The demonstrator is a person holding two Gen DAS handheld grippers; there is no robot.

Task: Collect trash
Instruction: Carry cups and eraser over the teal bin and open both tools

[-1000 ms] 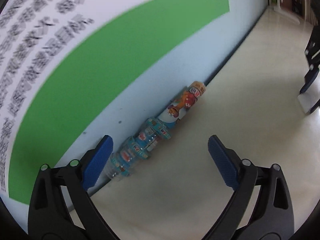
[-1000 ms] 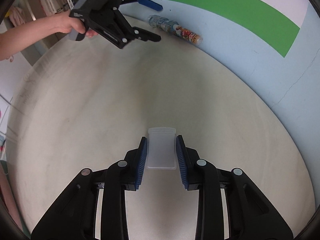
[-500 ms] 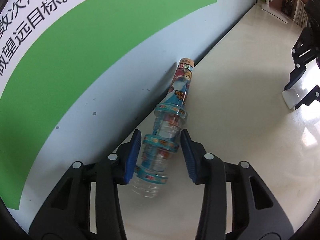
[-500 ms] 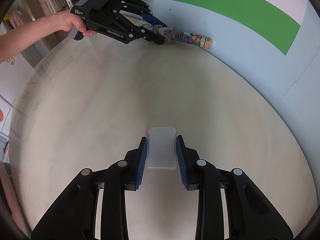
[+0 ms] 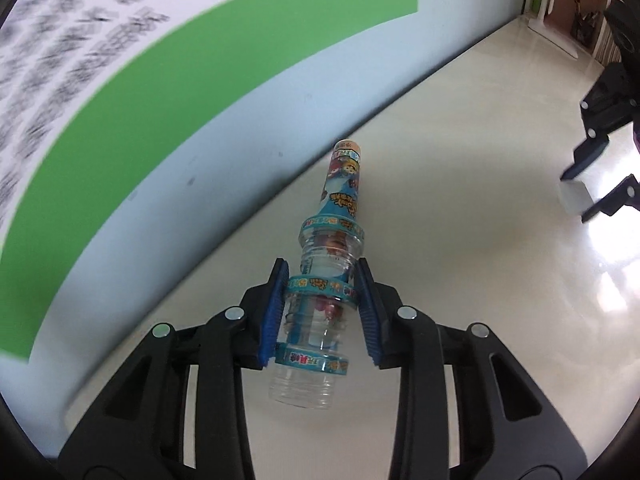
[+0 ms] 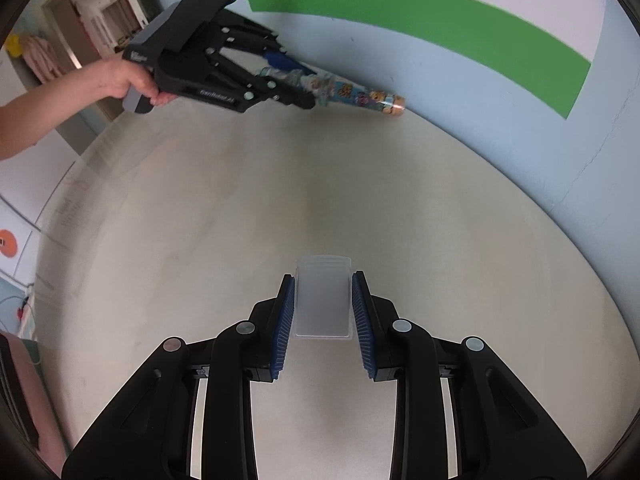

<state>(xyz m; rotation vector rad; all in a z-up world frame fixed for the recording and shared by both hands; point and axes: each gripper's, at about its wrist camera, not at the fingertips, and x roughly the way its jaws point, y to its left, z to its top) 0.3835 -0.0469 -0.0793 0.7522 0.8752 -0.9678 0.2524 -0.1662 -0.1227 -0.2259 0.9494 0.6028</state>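
Observation:
A long clear plastic bottle with blue cartoon labels sticks out from between the blue pads of my left gripper. Its jaws are closing and the pads press on the bottle's wide lower part. The bottle hangs tilted above the floor beside the wall. The right wrist view shows the same bottle held by the left gripper in a person's hand. My right gripper is shut on a small translucent white plastic case, held over the floor. The right gripper also appears at the far right.
A pale blue wall with a green band and printed text runs along the beige floor. A doorway opens at the back left. A white shelf unit stands at the floor's far end.
My left gripper went from wide open beside the lying bottle to shut around it, and lifted it away from the wall. The right gripper kept its hold on the white case.

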